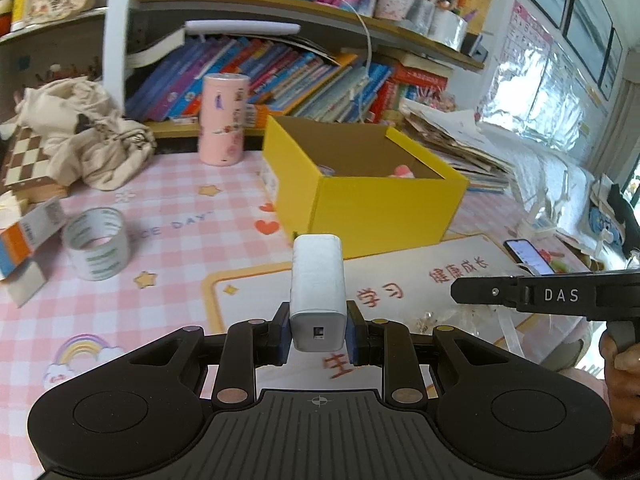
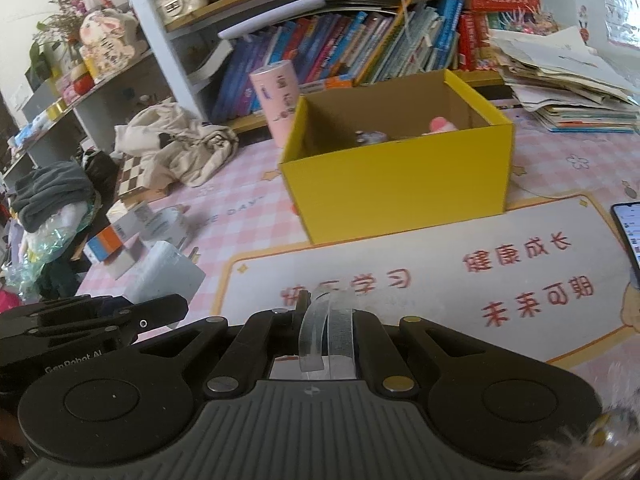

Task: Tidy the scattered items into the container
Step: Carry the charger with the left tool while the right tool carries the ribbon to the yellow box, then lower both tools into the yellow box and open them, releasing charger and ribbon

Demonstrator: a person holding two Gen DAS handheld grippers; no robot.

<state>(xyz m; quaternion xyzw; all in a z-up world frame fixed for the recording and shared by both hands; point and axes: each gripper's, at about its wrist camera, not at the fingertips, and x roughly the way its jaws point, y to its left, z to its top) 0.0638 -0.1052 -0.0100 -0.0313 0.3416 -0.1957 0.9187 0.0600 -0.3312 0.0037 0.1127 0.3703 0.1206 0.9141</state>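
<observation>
Above the pink mat | your left gripper (image 1: 318, 334) clamps the white charger (image 1: 317, 292) | right gripper (image 2: 326, 344) pinches a clear tape strip (image 2: 320, 332) | carry step | next, lift both over the yellow box (image 1: 372, 200) rim and release.

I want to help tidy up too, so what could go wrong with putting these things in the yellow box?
The white charger is pinched only at its near end by the left gripper, so it might tip or slip out before reaching the yellow box. The right gripper holds a thin clear strip, which may stick when let go.
</observation>
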